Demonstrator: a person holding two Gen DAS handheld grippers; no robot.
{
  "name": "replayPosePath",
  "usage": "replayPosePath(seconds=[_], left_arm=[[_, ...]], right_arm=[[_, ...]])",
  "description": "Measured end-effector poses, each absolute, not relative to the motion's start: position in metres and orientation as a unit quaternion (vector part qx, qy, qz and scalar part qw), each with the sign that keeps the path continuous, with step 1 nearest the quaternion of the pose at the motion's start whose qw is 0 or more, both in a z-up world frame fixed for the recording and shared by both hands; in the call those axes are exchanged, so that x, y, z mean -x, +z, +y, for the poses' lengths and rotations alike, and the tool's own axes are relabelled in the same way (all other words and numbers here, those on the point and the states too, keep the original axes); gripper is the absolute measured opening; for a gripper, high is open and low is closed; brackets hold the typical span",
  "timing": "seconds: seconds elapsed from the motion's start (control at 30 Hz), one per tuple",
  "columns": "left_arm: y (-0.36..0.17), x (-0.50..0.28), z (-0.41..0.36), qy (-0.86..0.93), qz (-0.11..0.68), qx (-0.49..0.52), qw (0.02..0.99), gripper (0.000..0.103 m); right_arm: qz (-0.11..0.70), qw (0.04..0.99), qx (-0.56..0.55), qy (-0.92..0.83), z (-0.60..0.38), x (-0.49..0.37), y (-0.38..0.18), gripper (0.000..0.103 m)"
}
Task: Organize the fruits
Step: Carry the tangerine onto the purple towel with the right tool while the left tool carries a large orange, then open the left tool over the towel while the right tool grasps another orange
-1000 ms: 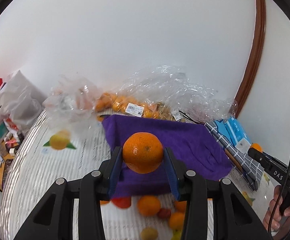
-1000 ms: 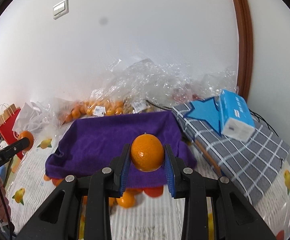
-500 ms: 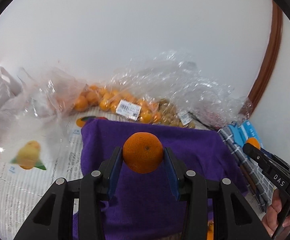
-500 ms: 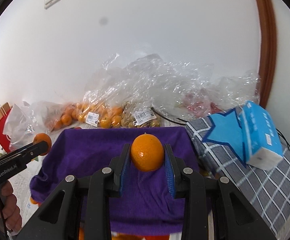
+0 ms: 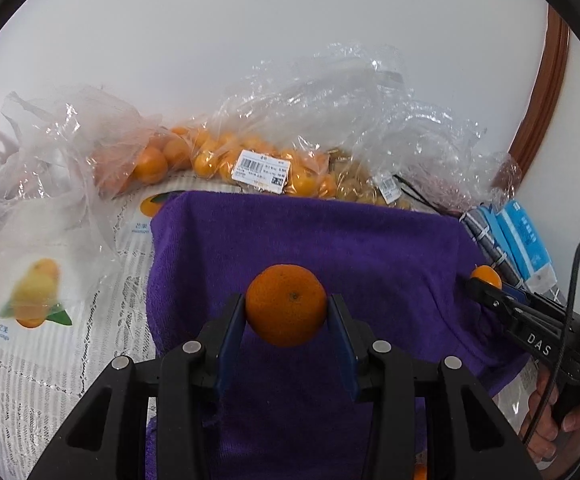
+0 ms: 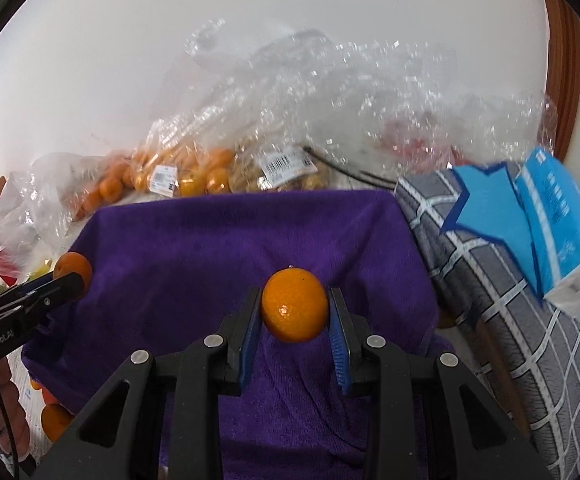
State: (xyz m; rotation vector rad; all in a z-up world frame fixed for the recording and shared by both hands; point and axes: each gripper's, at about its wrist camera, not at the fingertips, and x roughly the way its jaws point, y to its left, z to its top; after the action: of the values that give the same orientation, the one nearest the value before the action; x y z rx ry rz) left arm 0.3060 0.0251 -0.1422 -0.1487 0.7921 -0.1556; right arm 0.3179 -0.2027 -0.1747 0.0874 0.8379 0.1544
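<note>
My left gripper (image 5: 285, 312) is shut on an orange (image 5: 285, 305) and holds it above the purple towel (image 5: 330, 240). My right gripper (image 6: 294, 312) is shut on another orange (image 6: 294, 306), also above the purple towel (image 6: 193, 248). Each gripper shows in the other's view: the right one with its orange (image 5: 486, 277) at the towel's right edge, the left one with its orange (image 6: 74, 268) at the towel's left edge. A few loose oranges (image 6: 54, 420) lie on the table by the towel's near left corner.
Clear plastic bags of small oranges (image 5: 257, 168) and other fruit lie behind the towel against the white wall. A grey checked cloth (image 6: 490, 280) with a blue tissue pack (image 6: 558, 224) lies to the right. A fruit-print table cover (image 5: 37, 304) lies to the left.
Both grippers have moved forward and lower over the purple towel, each still holding its orange. The towel and the bags behind it now look closer.
</note>
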Motion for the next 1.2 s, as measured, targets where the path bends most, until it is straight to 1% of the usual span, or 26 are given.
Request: replayPosePath(seconds=[0.4,0.6,0.63,0.7,0.77,0.87,0.93,0.97,1.0,1.2], left_arm=[[-0.153,-0.315,0.028,-0.075,0.412,0.084,0.904,0.04],[-0.157,-0.318,0.03,-0.071,0.421,0.09,0.9,0.04],[-0.158,-0.319,0.03,-0.071,0.422,0.09,0.899,0.04],[-0.158,-0.319,0.03,-0.071,0.424,0.089,0.898,0.04],[-0.158,-0.319,0.029,-0.071,0.425,0.087,0.898,0.04],[-0.155,-0.317,0.029,-0.072,0.42,0.087,0.901,0.041],[-0.149,-0.314,0.03,-0.075,0.409,0.089,0.905,0.046],[-0.146,-0.313,0.03,-0.076,0.404,0.091,0.907,0.051],[-0.142,-0.31,0.031,-0.079,0.397,0.093,0.91,0.053],[-0.118,-0.294,0.027,-0.079,0.375,0.083,0.92,0.053]], right_arm=[[0.435,0.897,-0.033,0.072,-0.202,-0.324,-0.191,0.032],[0.435,0.897,-0.031,0.071,-0.203,-0.323,-0.193,0.033],[0.434,0.897,-0.031,0.071,-0.204,-0.323,-0.192,0.034],[0.432,0.898,-0.034,0.073,-0.205,-0.322,-0.191,0.042],[0.427,0.9,-0.038,0.072,-0.207,-0.321,-0.189,0.054],[0.419,0.904,-0.042,0.071,-0.21,-0.318,-0.185,0.06],[0.411,0.908,-0.042,0.07,-0.21,-0.314,-0.181,0.062],[0.405,0.911,-0.04,0.068,-0.211,-0.312,-0.179,0.062],[0.397,0.915,-0.035,0.063,-0.21,-0.309,-0.175,0.062],[0.361,0.931,-0.019,0.049,-0.205,-0.292,-0.146,0.062]])
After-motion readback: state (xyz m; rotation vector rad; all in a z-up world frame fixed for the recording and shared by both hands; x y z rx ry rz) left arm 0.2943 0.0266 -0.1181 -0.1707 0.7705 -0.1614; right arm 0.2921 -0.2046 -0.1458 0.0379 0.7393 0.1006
